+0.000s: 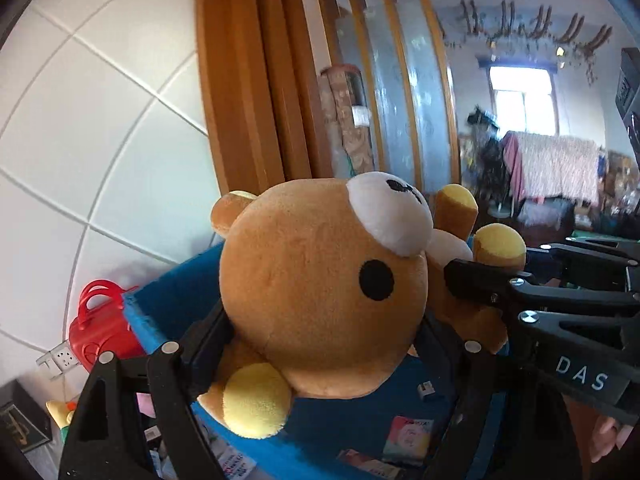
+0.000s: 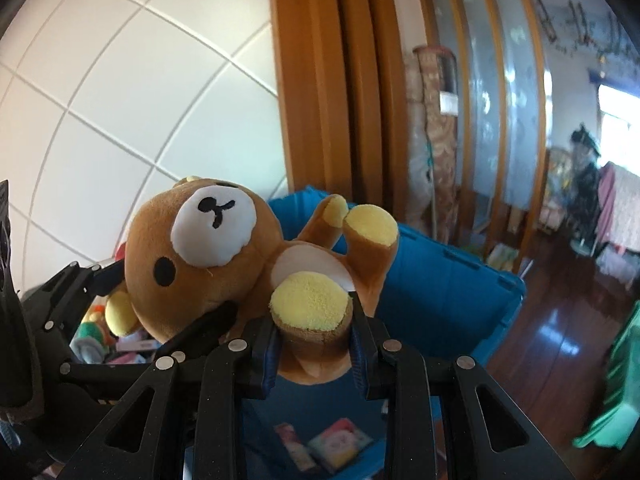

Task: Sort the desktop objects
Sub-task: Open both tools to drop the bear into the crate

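Observation:
A brown plush bear (image 1: 320,292) with yellow paws and a white muzzle hangs on its back above a blue storage bin (image 1: 180,292). My left gripper (image 1: 320,344) is shut on the bear's head. My right gripper (image 2: 314,336) is shut on one of its arms, just under the yellow paw (image 2: 308,300). The right gripper also shows in the left wrist view (image 1: 476,280), coming in from the right. The left gripper shows at the left of the right wrist view (image 2: 108,276). The bin (image 2: 440,292) holds a few small packets (image 2: 340,444) on its floor.
A red handbag (image 1: 100,328) and small toys (image 2: 94,328) lie left of the bin against a white tiled wall (image 1: 100,120). A wooden door frame (image 2: 320,80) and glass partition stand behind. Dark wood floor (image 2: 560,340) and a green object (image 2: 616,392) lie to the right.

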{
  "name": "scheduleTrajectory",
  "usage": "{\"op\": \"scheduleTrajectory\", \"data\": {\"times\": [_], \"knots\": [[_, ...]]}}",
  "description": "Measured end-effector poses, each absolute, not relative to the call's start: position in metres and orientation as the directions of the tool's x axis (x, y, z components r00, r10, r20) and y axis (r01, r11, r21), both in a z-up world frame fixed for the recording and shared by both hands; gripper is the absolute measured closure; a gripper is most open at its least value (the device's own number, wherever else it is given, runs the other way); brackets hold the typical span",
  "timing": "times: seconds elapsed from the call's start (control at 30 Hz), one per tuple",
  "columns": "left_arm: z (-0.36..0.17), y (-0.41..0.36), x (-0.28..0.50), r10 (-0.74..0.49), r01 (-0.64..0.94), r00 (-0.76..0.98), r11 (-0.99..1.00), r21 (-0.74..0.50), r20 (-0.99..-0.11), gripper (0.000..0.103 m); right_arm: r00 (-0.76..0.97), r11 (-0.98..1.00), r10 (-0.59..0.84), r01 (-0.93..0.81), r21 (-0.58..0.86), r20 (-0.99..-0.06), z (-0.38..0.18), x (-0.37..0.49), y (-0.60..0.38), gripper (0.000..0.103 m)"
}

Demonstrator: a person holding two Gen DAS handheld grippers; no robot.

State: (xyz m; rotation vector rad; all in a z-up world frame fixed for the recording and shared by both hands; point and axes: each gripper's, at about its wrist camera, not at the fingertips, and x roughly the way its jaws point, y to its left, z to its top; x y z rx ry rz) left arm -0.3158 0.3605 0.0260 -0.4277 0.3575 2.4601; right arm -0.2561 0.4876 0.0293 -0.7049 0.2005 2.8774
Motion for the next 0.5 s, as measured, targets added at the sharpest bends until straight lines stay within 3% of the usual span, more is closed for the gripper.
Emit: {"op": "scheduleTrajectory", "data": {"times": [0.1, 0.2, 0.27, 0.3, 0.43, 0.5], "knots": [[0.025, 0.394, -0.319, 0.476, -0.589, -0.760, -0.792, 0.160, -0.442, 0.015, -0.862, -0.979, 0.099, -0.174, 0.108, -0.496, 0.025, -0.265, 0.524, 0.074], [0.022, 0.418, -0.322, 0.425, -0.568, -0.753, -0.806, 0.169, -0.503, 0.011, -0.853, -0.978, 0.127, -0.194, 0.081, -0.506, 0.024, -0.271, 0.549, 0.057], [0.019, 0.421, -0.312, 0.381, -0.530, -0.780, -0.824, 0.202, -0.496, 0.010, -0.860, -0.979, 0.117, -0.184, 0.087, -0.497, 0.024, -0.268, 0.559, 0.017], [0.020, 0.423, -0.308, 0.366, -0.516, -0.791, -0.830, 0.211, -0.491, 0.008, -0.863, -0.980, 0.116, -0.181, 0.087, -0.492, 0.025, -0.268, 0.563, 0.012], [0.022, 0.426, -0.300, 0.319, -0.472, -0.804, -0.855, 0.213, -0.501, 0.006, -0.868, -0.983, 0.132, -0.177, 0.051, -0.478, 0.025, -0.266, 0.571, 0.008], [0.019, 0.425, -0.296, 0.296, -0.452, -0.812, -0.865, 0.220, -0.503, 0.006, -0.866, -0.983, 0.136, -0.178, 0.041, -0.481, 0.021, -0.267, 0.573, 0.000]]}}
